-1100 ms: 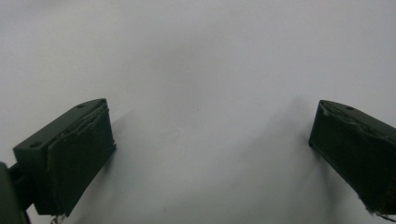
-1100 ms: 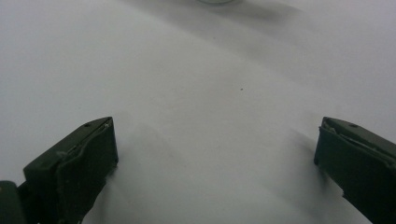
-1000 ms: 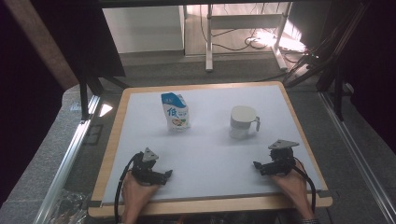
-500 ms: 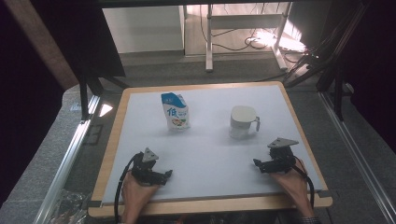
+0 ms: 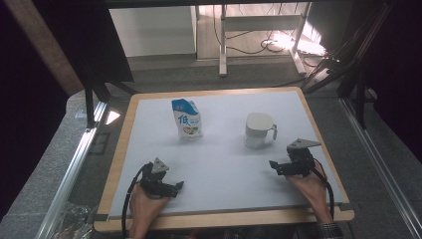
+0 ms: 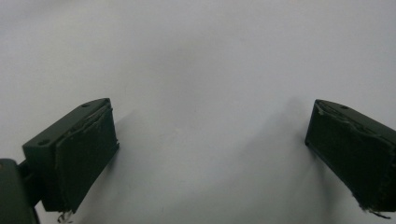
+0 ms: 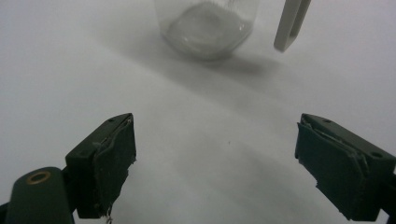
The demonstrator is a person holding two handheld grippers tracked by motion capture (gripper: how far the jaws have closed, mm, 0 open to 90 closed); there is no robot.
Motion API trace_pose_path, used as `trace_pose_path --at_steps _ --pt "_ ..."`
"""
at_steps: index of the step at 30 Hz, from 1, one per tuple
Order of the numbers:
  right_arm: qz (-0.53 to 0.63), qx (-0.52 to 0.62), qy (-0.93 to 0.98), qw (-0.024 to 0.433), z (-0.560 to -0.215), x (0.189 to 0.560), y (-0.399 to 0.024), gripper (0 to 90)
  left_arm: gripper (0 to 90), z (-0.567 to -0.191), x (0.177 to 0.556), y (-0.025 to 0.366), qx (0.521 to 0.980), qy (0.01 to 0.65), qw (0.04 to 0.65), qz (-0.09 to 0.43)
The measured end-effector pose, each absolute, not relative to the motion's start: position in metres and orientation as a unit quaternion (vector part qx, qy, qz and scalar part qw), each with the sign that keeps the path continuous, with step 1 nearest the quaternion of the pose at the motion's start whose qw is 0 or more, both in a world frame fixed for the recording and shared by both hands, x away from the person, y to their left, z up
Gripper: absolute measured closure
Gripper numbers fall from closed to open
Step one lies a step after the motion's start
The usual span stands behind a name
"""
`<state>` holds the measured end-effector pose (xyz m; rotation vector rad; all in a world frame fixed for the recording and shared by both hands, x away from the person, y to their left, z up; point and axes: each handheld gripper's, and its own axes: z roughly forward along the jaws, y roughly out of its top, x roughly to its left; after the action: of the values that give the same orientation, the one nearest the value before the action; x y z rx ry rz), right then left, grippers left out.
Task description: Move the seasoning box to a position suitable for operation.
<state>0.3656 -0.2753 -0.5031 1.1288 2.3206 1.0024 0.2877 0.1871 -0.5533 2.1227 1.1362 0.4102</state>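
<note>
A blue and white pouch (image 5: pixel 187 119) stands upright at the back left of the white board (image 5: pixel 219 164). A white mug (image 5: pixel 259 130) stands at the back right, its handle pointing right. My left gripper (image 5: pixel 176 186) rests low at the front left, open, with bare white surface between its jaws (image 6: pixel 210 154). My right gripper (image 5: pixel 272 165) sits at the front right, just short of the mug (image 7: pixel 208 23) and aimed at its base. It is open with nothing between its jaws (image 7: pixel 215 158), which have just been closing a little.
A wooden rim (image 5: pixel 117 164) frames the board. Metal rails (image 5: pixel 74 164) run along both sides of the table. Table legs and cables (image 5: pixel 278 40) lie on the floor beyond the far edge. A wide stretch of board separates the two hands.
</note>
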Motion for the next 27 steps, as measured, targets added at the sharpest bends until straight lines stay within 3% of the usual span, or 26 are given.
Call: trace_pose_path --at_steps 9,27 --pt "0.364 0.407 0.813 0.202 -0.495 0.377 -0.273 14.1 2.1 -0.553 0.288 0.187 0.817 0.437 0.342 0.158" --pt "0.375 0.428 0.785 0.245 -0.490 0.394 -0.275 41.4 2.1 -0.553 0.288 0.187 0.816 0.437 0.343 0.158"
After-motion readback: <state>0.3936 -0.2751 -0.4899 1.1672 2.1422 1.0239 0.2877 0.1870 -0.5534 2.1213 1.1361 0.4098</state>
